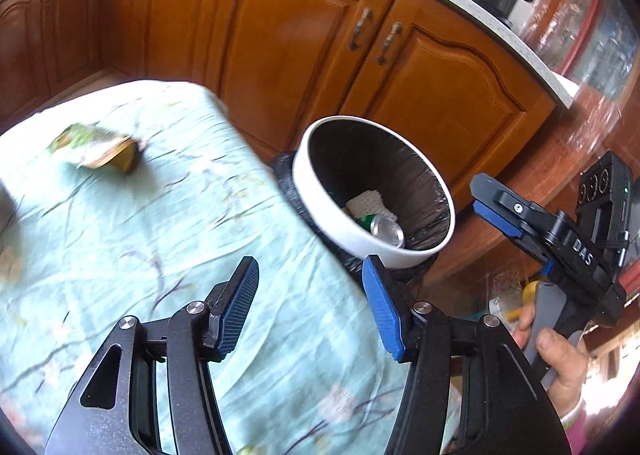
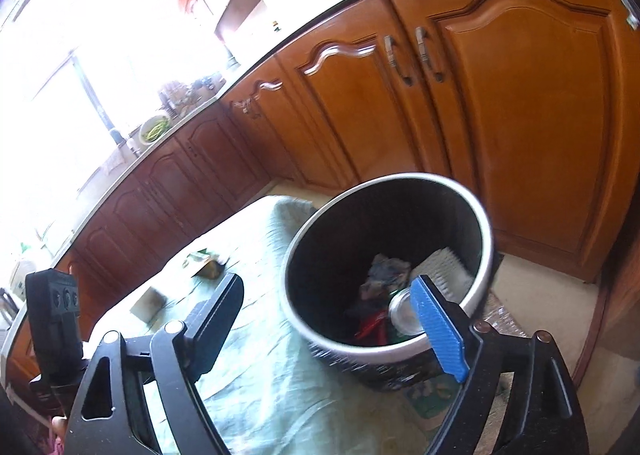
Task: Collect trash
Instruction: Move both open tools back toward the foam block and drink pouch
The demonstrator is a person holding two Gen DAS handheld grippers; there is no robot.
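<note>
Both tongs stand wide with nothing between them. The left tongs [image 1: 310,303] hover over the tabletop [image 1: 120,223] near its edge; the bin [image 1: 320,191] stands just past that edge, beyond the right tongs [image 2: 328,319]. One can [image 1: 386,229] lies inside. One wrapper [image 1: 100,149] lies far ahead of the left tongs, with bare cloth between.

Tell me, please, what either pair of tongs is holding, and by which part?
Nothing: the left tongs and right tongs both stand open and empty.

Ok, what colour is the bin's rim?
The bin's rim is white around a dark liner; it shows best in the left wrist view.
</note>
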